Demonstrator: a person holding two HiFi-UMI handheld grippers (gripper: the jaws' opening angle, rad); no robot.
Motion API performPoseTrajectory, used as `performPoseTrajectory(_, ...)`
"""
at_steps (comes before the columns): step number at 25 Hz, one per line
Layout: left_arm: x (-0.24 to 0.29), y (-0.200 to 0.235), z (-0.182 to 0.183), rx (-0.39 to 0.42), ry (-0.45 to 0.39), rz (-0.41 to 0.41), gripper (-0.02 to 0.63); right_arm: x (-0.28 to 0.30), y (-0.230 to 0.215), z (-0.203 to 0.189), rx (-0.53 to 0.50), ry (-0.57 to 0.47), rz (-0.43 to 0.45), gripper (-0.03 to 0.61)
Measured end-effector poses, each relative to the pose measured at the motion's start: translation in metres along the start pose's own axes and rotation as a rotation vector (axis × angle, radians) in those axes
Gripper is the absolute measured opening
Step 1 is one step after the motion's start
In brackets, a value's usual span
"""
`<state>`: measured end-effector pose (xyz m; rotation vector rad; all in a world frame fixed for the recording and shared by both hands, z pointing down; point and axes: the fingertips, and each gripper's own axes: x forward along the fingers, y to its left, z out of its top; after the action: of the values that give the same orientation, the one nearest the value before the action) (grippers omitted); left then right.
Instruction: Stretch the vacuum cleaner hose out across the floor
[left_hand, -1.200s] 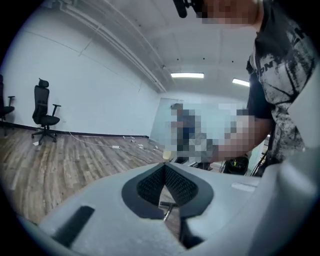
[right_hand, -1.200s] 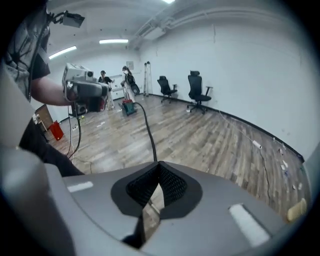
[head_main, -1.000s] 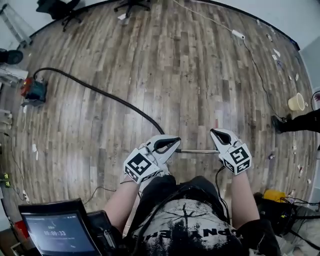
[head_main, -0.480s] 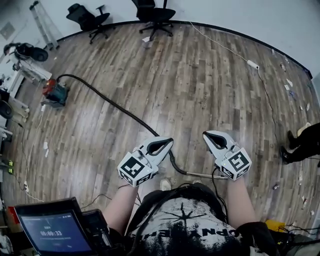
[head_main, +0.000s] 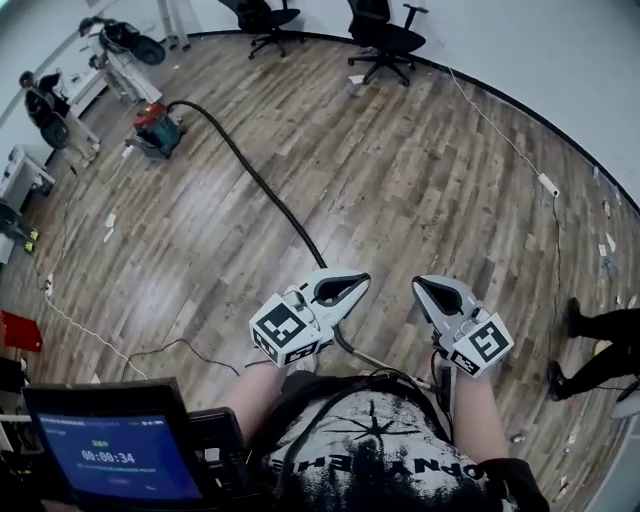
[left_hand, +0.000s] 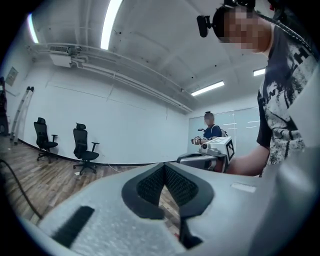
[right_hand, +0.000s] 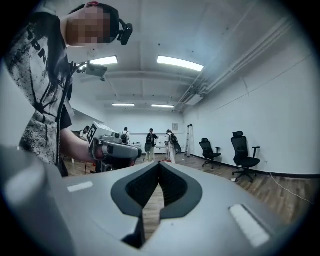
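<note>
Wood-plank floor (head_main: 420, 200) all round, with the vacuum cleaner (head_main: 155, 130) parked far out at 10 o'clock. From it the black hose (head_main: 262, 185) ran in a fairly straight diagonal to the middle, ducked under the left tool (head_main: 352, 283) and carried on toward the person's feet at 6 o'clock.

Both tools were held up off the floor and pointing level. The left tool was clamped shut on nothing, and the right tool (head_main: 428, 288), just past 5 o'clock, was closed and empty too. So nobody actually had the hose at that point.

My take: it looked mostly laid out but with a bit of curve left. I'd go low, grab the ribbed part near the free end, and pull straight away from the vacuum. Keep it slow so the canister doesn't roll or tip, and mind the thin cable (head_main: 180, 350) at 8 o'clock.
</note>
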<state>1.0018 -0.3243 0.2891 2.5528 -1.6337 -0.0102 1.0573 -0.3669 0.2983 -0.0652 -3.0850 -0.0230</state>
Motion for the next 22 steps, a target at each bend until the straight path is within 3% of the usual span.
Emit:
performPoseTrajectory(4, 0.005, 0.006, 0.008, -0.007, -0.014, 0.05, 0.0, 0.01, -0.001, 0.008, -0.035, 0.017, 0.07, 0.006)
performPoseTrajectory(8, 0.007, -0.014, 0.008, 0.007, -0.02, 0.084, 0.0, -0.006, 0.006, 0.006, -0.061, 0.033, 0.1, 0.006)
performPoseTrajectory(22, 0.014, -0.039, 0.001, 0.043, -0.005, 0.11, 0.0, -0.033, 0.01, -0.008, -0.115, 0.06, 0.073, 0.005)
